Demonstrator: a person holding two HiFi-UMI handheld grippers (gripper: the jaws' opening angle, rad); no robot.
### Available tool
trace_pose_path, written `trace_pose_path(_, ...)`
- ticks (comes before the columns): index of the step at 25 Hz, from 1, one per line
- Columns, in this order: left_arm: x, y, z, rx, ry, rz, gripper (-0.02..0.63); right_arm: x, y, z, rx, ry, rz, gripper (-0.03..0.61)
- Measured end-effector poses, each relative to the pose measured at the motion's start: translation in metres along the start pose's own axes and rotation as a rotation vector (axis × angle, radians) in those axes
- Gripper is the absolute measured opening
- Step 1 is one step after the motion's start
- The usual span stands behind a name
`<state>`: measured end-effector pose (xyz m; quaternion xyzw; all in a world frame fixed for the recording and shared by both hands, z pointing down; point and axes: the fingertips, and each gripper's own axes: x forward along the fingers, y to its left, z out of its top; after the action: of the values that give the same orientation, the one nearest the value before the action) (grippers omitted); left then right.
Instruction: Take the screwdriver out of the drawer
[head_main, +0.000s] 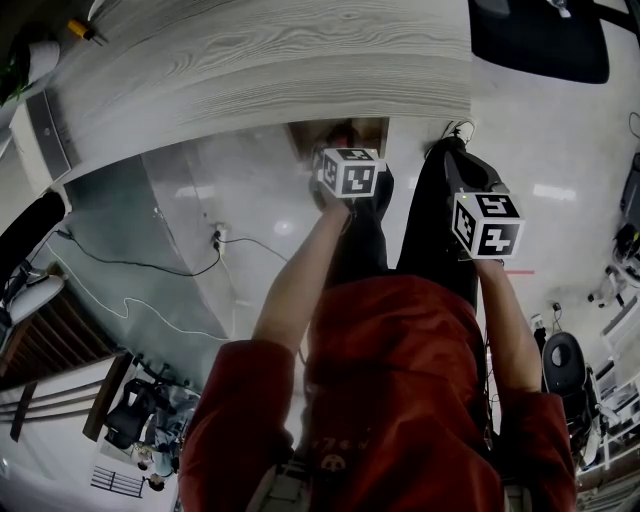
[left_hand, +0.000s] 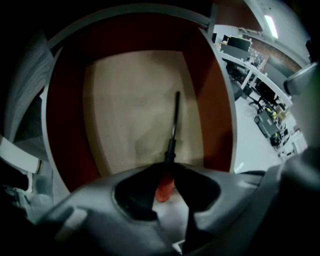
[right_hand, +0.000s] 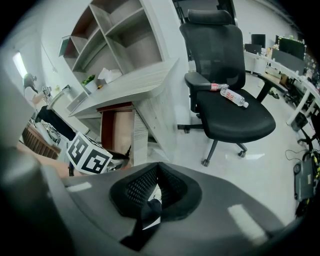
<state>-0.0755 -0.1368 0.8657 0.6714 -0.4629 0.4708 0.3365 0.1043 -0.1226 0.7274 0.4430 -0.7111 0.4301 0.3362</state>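
The drawer (left_hand: 65, 110) stands open below me, with red-brown walls and a pale bottom. A screwdriver (left_hand: 174, 120) lies in it; its thin black shaft points toward the drawer's back. Its orange handle (left_hand: 164, 189) sits between the black pads of my left gripper (left_hand: 165, 172), which is shut on it and points steeply down. In the head view the left gripper's marker cube (head_main: 348, 172) hangs over the drawer opening (head_main: 345, 132), and the tips are hidden. My right gripper (right_hand: 156, 172) is shut on nothing, held off to the side with its cube (head_main: 487, 222) over the floor.
The grey wood-grain desk (head_main: 260, 60) tops the drawer unit. A black office chair (right_hand: 230, 105) carrying a plastic bottle (right_hand: 232, 96) stands on the pale floor. Open shelves (right_hand: 115, 30) rise behind the desk. A cable (head_main: 140, 265) runs across the floor at left.
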Motion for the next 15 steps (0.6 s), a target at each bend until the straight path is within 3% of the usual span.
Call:
trace_pose_path(4,0.003,-0.001,-0.002,0.034,0.018,-0.003,0.095,0.001,0.003,0.001,0.003,-0.006,0.003,0.002)
trace_pose_path(15,-0.005,-0.004,0.0,0.004,0.04,-0.034,0.092,-0.011,0.002,0.009,-0.009,-0.023,-0.004,0.002)
